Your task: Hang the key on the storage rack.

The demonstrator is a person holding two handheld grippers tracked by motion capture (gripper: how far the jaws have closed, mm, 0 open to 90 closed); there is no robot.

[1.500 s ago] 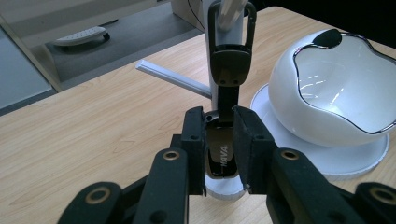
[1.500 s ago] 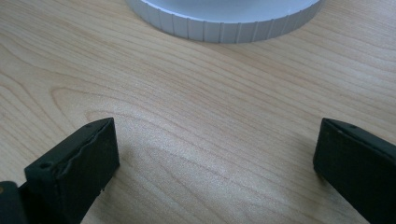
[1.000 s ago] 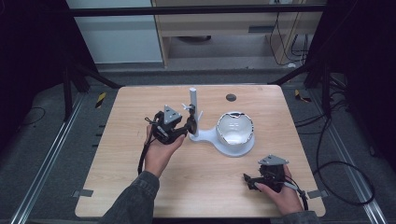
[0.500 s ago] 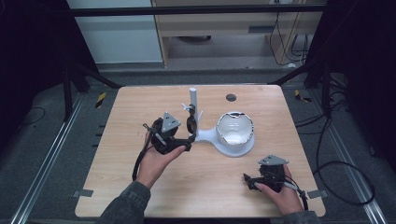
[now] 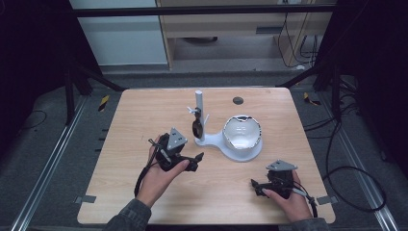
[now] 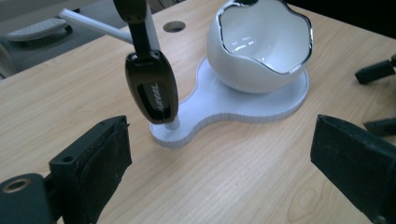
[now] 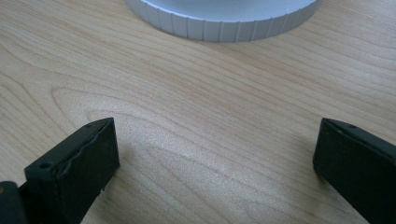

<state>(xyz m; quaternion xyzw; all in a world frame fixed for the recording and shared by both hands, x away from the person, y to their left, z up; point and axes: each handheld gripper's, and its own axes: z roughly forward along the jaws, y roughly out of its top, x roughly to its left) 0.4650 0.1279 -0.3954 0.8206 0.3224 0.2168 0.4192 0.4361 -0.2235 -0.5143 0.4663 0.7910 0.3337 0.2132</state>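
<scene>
A white stand (image 5: 216, 142) sits mid-table, with an upright post (image 5: 199, 108) and a white bowl (image 5: 243, 132) with a wavy silver rim. A black key fob (image 5: 196, 128) hangs from the post's hook, close ahead in the left gripper view (image 6: 152, 88). My left gripper (image 5: 196, 162) lies just left of and nearer than the stand. Its jaws have just been opening and stand wide, with only bare table between them (image 6: 219, 168). My right gripper (image 5: 255, 187) rests open near the front right edge, its jaws (image 7: 215, 158) toward the stand's ribbed base (image 7: 224, 21).
The wooden table (image 5: 144, 110) has a round dark hole (image 5: 237, 100) behind the bowl. Bare wood lies on the left and along the front. Dark floor, metal rails and cables surround the table.
My left gripper has drawn back from the post toward the front left, and its jaws have opened. The key fob stays hanging on the post. The right gripper has not moved.
</scene>
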